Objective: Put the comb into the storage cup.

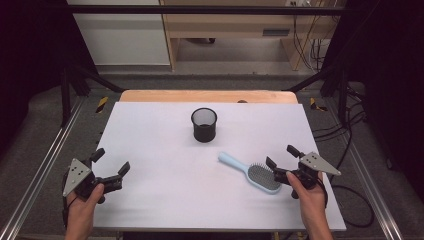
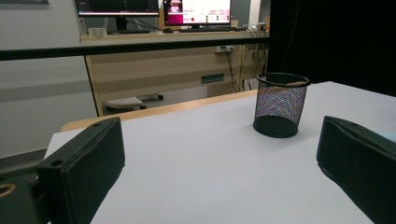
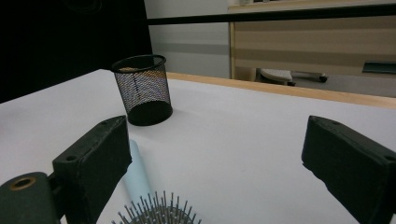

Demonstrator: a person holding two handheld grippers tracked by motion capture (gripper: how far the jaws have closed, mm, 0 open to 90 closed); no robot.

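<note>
In the high view, the left gripper (image 1: pixel 111 161) sat at the lower left of the frame, held in the person's left hand (image 1: pixel 84 202), its jaws spread apart over bare white table (image 1: pixel 150 200) with nothing between them. The right gripper (image 1: pixel 281 156) sat at the lower right in the right hand (image 1: pixel 307 192), jaws also released, just beside the bristle head of the light blue hairbrush (image 1: pixel 250 172). The brush lay flat, right of centre, its handle pointing toward the upper left. A black mesh cup (image 1: pixel 204 124) stood upright above centre, apart from the brush.

In the left gripper view, the jaws rose wide apart at the lower corners, and the mesh cup (image 2: pixel 280 104) stood right of centre.

In the right gripper view, the jaws stood wide apart; the hairbrush (image 3: pixel 156 212) lay at the bottom edge between them, untouched, bristles up. The mesh cup (image 3: pixel 142 89) stood at the upper left.
</note>
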